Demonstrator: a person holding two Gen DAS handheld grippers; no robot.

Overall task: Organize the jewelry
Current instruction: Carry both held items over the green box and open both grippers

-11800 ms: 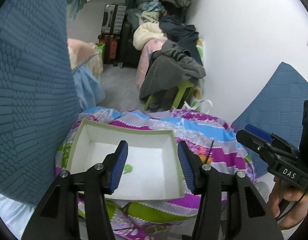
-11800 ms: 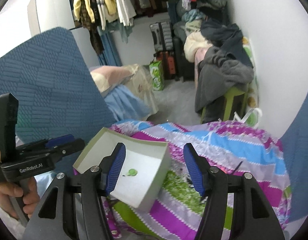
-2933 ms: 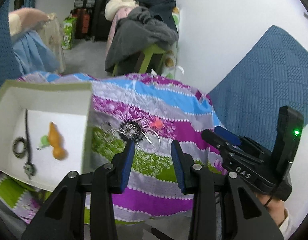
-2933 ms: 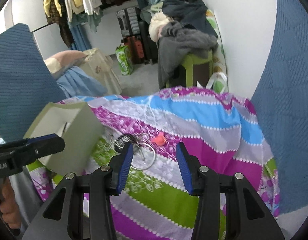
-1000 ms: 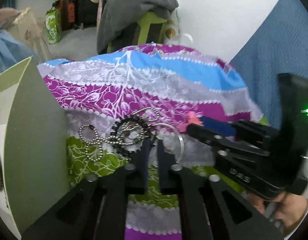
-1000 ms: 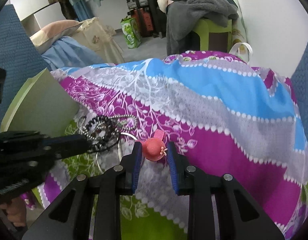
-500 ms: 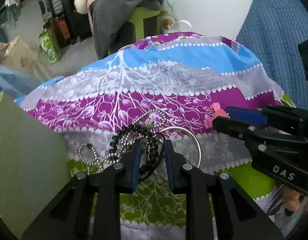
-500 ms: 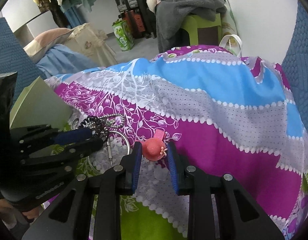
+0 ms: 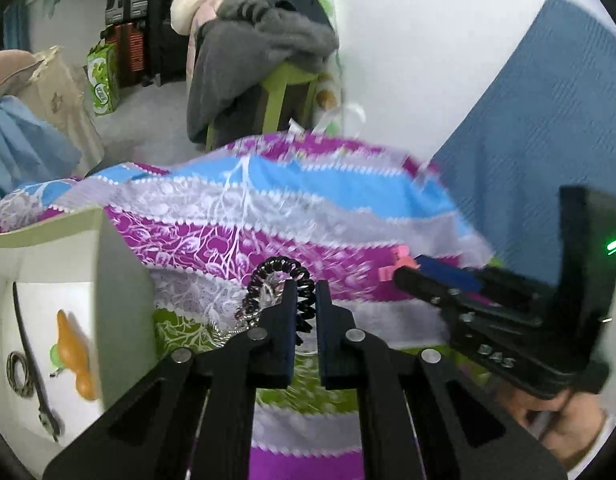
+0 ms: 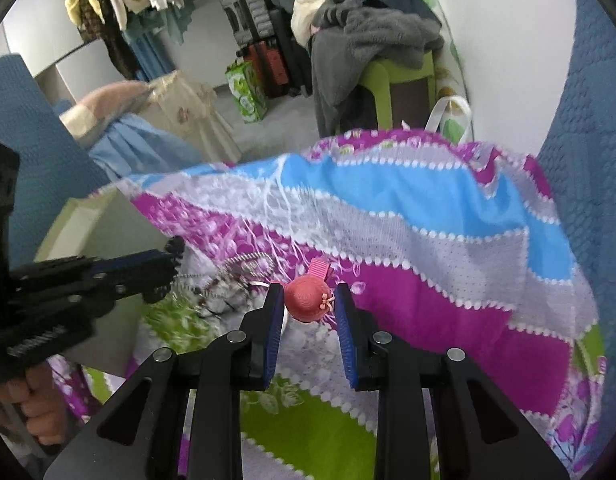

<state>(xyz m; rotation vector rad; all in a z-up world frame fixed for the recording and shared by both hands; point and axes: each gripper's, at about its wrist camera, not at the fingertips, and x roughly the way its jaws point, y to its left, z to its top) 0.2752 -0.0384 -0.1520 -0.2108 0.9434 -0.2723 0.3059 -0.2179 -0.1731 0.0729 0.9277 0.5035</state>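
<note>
- Since half a second ago, both tools have lifted off the striped cloth point(image 10: 448, 248), each bringing a piece of jewelry up with it.
- Left gripper point(image 9: 305, 300): fingers nearly together, pinched on the black coiled bracelet point(image 9: 277, 270), which stands up above the fingertips. A beaded silver chain point(image 9: 243, 314) hangs tangled from the coil on its left, down toward the cloth.
- Right gripper point(image 10: 310, 306): fingers clamped on the small coral-red hat clip point(image 10: 308, 298), one pad on each side, with its pink ribbed clip tab poking out on the far side.
- From the right camera, the remaining chain and ring tangle point(image 10: 231, 280) lies blurred on the cloth, just left of the hat clip.
- On the near left sits the white box point(image 9: 119, 280) with an olive outer wall. Inside lie an orange piece point(image 9: 73, 354), a small green piece point(image 9: 55, 356), a dark cord point(image 9: 29, 360) and a dark ring point(image 9: 15, 372).
</note>
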